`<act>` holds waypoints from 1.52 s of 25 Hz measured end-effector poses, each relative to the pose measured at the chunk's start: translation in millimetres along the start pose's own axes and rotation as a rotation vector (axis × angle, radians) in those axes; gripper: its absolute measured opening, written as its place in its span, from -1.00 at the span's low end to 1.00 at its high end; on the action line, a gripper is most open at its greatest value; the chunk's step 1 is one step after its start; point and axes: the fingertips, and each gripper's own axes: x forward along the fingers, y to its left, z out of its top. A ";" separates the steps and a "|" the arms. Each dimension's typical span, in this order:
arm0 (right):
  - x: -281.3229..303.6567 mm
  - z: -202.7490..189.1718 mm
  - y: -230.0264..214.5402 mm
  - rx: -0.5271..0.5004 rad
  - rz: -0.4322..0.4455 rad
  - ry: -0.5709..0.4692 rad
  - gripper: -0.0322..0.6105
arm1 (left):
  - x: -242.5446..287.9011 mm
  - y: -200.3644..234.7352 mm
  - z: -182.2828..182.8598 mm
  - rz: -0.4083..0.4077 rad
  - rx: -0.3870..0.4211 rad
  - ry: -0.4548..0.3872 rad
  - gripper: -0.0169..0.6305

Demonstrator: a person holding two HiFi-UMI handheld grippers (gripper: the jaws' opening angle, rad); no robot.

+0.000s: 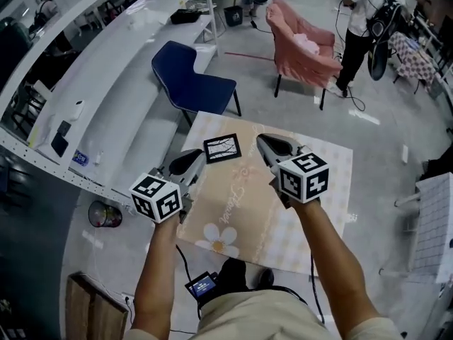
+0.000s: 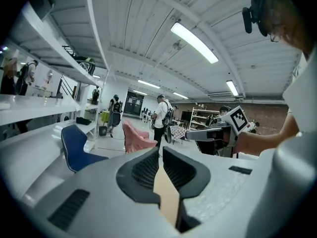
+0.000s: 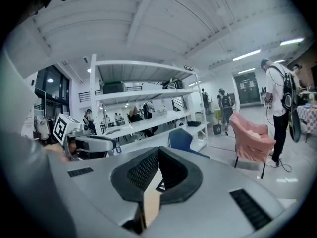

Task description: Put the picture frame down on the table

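Black picture frame (image 1: 222,147) lies flat on the counter (image 1: 320,214), looks done; left gripper (image 1: 202,156) and right gripper (image 1: 261,139) jaws clenched, empty.

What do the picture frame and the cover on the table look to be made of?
Picture frame: thin black border, likely plastic or painted wood; too small to tell which. Table cover: seemingly printed cloth or vinyl, beige with a flower print and checked edge, lying flat.

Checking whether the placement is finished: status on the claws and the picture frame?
Left claw shut, empty. Right claw shut, empty. Picture frame lies flat on table, free of both claws. Nothing in the way.
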 end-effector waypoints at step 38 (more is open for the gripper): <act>-393.8 57.6 197.8 -0.271 0.318 -0.189 -0.89 | -248.9 -355.8 86.3 -0.033 0.326 -0.265 -0.93</act>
